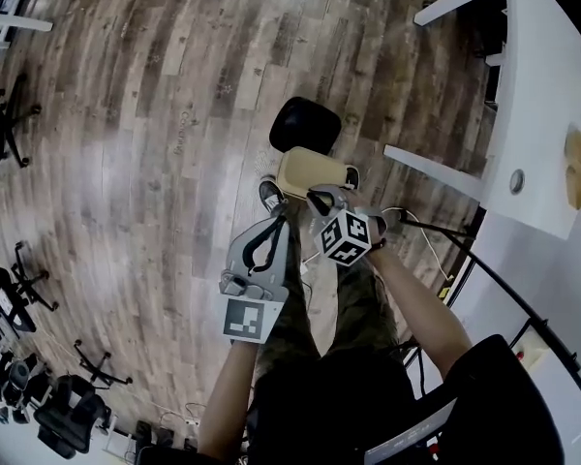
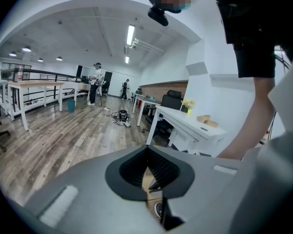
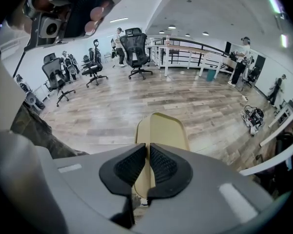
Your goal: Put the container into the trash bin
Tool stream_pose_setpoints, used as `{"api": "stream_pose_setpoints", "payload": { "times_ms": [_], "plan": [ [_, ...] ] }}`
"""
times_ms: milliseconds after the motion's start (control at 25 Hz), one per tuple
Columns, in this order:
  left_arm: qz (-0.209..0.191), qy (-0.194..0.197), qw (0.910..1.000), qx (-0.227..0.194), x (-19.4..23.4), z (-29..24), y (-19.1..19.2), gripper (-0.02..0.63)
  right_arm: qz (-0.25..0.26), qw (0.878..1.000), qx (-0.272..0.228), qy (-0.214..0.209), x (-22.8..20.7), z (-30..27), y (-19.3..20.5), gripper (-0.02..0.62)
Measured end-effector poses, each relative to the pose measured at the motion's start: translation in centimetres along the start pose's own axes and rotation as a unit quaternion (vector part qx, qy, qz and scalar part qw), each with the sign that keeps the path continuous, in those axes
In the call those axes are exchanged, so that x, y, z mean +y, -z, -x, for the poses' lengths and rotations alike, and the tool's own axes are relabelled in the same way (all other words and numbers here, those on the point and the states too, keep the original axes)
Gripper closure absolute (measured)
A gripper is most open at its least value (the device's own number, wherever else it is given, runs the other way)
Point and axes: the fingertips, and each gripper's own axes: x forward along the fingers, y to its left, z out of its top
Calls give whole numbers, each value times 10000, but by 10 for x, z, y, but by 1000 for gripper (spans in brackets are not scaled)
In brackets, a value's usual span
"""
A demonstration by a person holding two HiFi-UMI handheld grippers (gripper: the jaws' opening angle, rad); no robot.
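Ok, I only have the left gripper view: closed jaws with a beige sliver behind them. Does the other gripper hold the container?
Observer: Yes. The right gripper is clamped on the rim of the beige container, as its own view shows.
Operator: Where is the trash bin?
Observer: In the head view the black trash bin shows just beyond the container's far edge.
Operator: Anything close to my jaws?
Observer: In the head view, the tip of the left gripper is close beside the container's near corner. I cannot tell whether they touch.
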Motion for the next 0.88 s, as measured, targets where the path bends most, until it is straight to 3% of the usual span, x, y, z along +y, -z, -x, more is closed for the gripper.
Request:
{"api": "stream_pose_setpoints", "payload": {
  "times_ms": [240,720,880],
  "plan": [
    [-315,103,9994,140,-4,-5,25,607,-5,10000,7,-18,0,-29,8,555],
    [-204,215,9991,316,-21,-4,75,607,-30,9999,103,7,15,-56,38,555],
    [-384,226,9987,247,-21,-1,82,607,-99,9998,190,36,17,-66,50,555]
  ]
}}
